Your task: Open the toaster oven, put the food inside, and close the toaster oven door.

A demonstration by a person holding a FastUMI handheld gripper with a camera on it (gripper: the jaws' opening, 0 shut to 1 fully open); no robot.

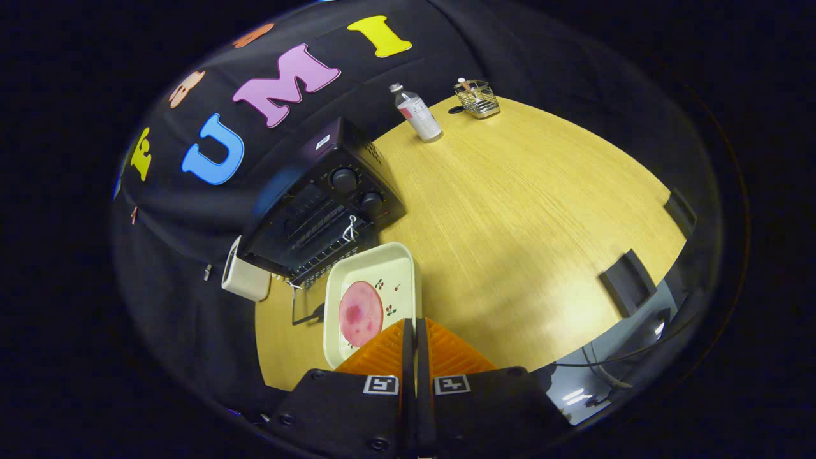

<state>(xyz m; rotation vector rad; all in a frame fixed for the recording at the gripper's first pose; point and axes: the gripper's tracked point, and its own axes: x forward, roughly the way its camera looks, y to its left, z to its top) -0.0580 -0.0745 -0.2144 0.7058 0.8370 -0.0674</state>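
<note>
The tongs are clamped on the rim of the cream rectangular tray carrying a pink round slice, just before the black toaster oven, seemingly open. Insertion is in hand; the tray must be slid forward onto the rack.

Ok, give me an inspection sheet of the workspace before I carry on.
Surface: wooden table, bare in the middle.
Job's things: toaster oven, door open; tray with round pink food in front of it.
Clutter: bottle; wire basket; two dark clamps at the table edge.
Gripper: jaws shut on the tray's rim.
Cables: some on the floor.
Surroundings: black cloth wall.
</note>
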